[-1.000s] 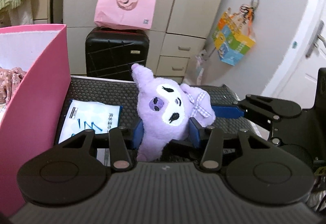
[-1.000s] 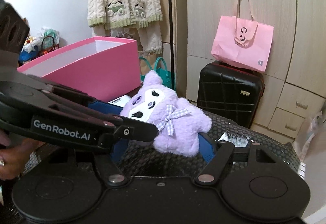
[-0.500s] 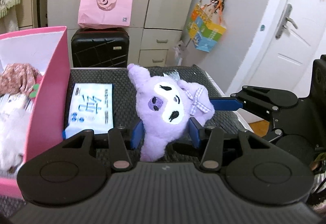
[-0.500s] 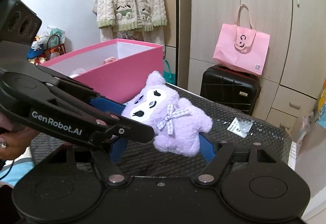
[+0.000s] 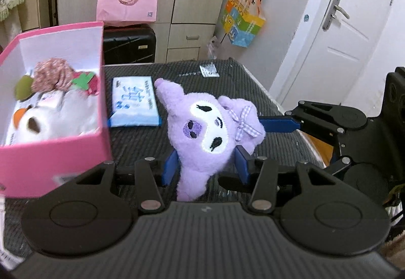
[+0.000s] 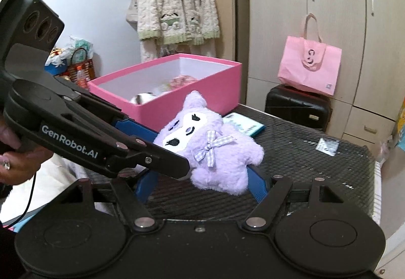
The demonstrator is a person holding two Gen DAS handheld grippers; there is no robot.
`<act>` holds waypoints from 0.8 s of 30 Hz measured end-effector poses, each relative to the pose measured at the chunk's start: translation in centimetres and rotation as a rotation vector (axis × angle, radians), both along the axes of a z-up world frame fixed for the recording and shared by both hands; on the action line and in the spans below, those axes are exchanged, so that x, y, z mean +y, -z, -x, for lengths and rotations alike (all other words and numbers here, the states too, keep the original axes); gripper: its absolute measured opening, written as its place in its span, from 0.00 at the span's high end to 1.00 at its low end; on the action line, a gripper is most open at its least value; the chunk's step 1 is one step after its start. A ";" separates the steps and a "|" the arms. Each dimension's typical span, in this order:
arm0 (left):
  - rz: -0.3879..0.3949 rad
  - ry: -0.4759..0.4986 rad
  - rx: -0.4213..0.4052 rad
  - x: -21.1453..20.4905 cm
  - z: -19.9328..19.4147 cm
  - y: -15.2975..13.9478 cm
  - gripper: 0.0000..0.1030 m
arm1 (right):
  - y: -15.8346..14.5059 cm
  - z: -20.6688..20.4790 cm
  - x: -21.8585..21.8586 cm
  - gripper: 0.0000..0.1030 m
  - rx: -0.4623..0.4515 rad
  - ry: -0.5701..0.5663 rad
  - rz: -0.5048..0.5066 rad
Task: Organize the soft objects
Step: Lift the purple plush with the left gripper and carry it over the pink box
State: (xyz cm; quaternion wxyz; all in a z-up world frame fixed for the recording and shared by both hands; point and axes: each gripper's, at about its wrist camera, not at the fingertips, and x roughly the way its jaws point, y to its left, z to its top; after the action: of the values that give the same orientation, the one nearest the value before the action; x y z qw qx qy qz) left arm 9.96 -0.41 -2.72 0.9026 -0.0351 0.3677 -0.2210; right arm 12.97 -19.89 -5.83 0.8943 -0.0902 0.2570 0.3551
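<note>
A purple plush toy [image 5: 202, 132] with a white face and a checked bow hangs above the dark mat [image 5: 227, 81]. My left gripper [image 5: 206, 165] is shut on its lower body, with a blue pad pressed in on each side. From the right, my right gripper [image 6: 202, 182] holds the same plush [image 6: 215, 152] between wide-set blue fingers [image 5: 278, 124]. The open pink box [image 5: 50, 149] stands just left of the plush. It holds a white plush [image 5: 50, 122] and a pinkish knitted item [image 5: 50, 73].
A blue-and-white packet [image 5: 135, 104] lies flat on the mat beside the box, and a small sachet [image 5: 208, 71] lies farther back. Behind are a black suitcase [image 6: 298, 106], a pink bag [image 6: 310, 63], wardrobes and a white door [image 5: 341, 33]. A hand [image 6: 17, 165] grips the left tool.
Both grippers have carried the plush up and over toward the pink box. The box's inside and its soft things have come into the left wrist view.
</note>
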 end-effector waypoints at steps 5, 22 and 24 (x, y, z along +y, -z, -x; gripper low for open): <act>0.014 -0.018 0.023 2.2 2.5 -0.8 0.55 | -0.7 2.6 1.7 0.23 0.008 -0.036 0.001; 0.029 -0.066 -0.073 8.8 7.1 -5.0 0.55 | -4.6 5.5 8.3 0.23 -0.047 -0.115 0.015; 0.022 -0.073 -0.093 9.3 6.8 -5.5 0.55 | -4.9 5.0 9.0 0.23 -0.063 -0.115 0.014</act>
State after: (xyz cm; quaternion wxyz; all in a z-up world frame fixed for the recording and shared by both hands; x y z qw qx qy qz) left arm 3.21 8.88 2.82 0.9258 -0.0480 0.3214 -0.1930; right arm 7.97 -10.88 -0.92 0.8793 -0.1221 0.2258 0.4011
